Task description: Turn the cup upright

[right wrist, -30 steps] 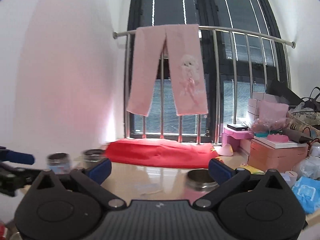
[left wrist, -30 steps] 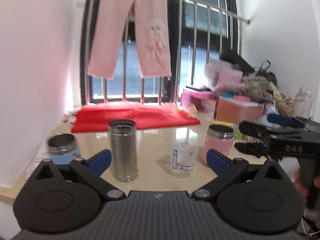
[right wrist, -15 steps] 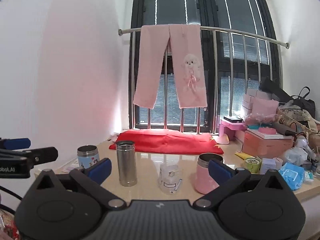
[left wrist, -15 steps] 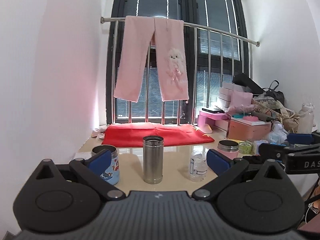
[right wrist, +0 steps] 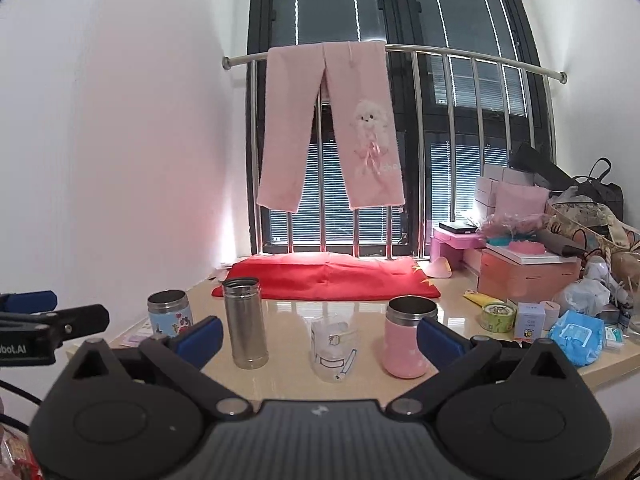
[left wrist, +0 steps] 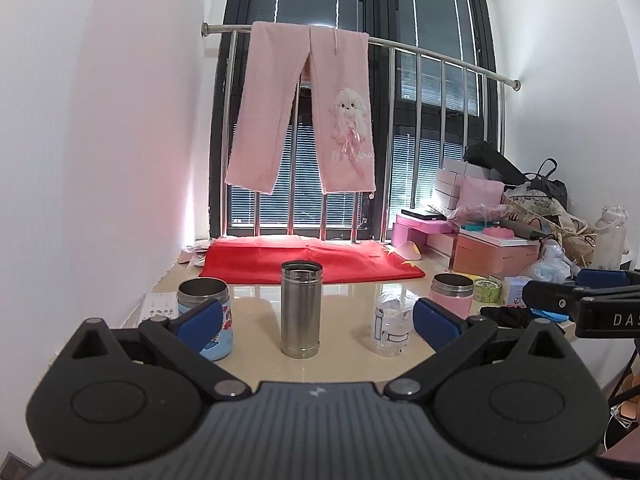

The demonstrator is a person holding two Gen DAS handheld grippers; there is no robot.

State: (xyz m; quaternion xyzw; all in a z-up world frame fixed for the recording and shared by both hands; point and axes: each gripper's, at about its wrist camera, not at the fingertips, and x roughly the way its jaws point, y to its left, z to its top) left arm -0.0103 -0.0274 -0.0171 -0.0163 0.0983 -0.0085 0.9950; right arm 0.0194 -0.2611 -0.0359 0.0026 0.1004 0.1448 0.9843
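Observation:
Four cups stand in a row on the beige table [left wrist: 344, 360]. A clear plastic cup [left wrist: 393, 330] with printed figures stands upside down; it also shows in the right wrist view [right wrist: 332, 350]. A steel tumbler [left wrist: 301, 308], a blue cartoon cup [left wrist: 206, 318] and a pink cup [left wrist: 452, 294] stand with mouths up. My left gripper [left wrist: 316, 320] is open and empty, held back from the table's front edge. My right gripper [right wrist: 318, 338] is open and empty, also back from the edge.
A red cloth [left wrist: 312, 262] lies at the back by the window bars. Pink trousers [left wrist: 304, 108] hang on the rail. Boxes, bags and small packets [right wrist: 532, 272] crowd the table's right side. A white wall [left wrist: 100, 160] bounds the left.
Both grippers have pulled back and up from the table, so all the cups now show in both views. Both stay open and empty.

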